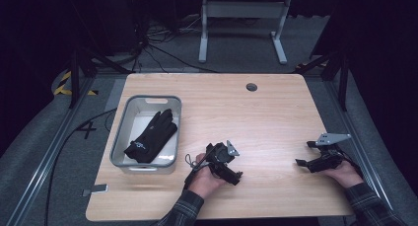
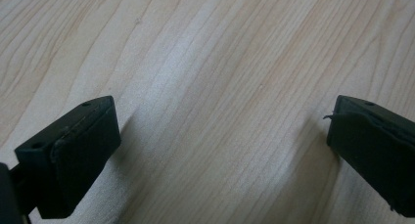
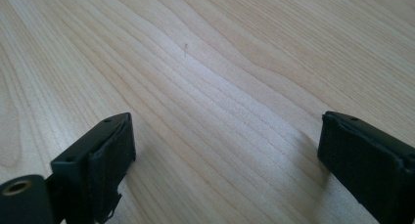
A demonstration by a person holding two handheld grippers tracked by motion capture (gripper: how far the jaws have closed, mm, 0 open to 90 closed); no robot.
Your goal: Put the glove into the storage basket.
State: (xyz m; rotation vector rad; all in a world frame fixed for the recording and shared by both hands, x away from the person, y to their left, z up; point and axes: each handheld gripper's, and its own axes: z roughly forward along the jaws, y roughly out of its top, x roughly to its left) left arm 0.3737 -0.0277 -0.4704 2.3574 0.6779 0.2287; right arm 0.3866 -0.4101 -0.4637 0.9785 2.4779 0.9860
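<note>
**Two empty grippers low over a table, a glove lying in a bin**

A person sits at a wooden table (image 1: 276,107) with a two-jaw gripper in each hand. The left gripper (image 1: 231,174) is near the front edge, just right of a grey bin (image 1: 129,107). The right gripper (image 1: 304,157) is well apart from it, close to the table's right side. In both gripper views the black jaws stand wide apart with nothing but bare wood grain between them, so both hold nothing.

A black glove (image 1: 150,135) lies inside the bin, slanting from its near left corner toward its far right, fingers pointing away from the person. It appears to rest fully within the walls.

What could go wrong: the left gripper is nearest the glove, but the bin's near wall stands between them. A low, sideways reach would likely strike that wall and push the light bin across the table. Coming in from above looks safer. The glove is soft and flat, so a shallow pinch may catch only a fold and slip, or drag the glove against the rim.

Elsewhere, a small round hole (image 1: 252,87) sits near the table's far edge. Cables (image 1: 162,48) and a desk frame (image 1: 241,11) lie on the floor beyond, out of the way.
</note>
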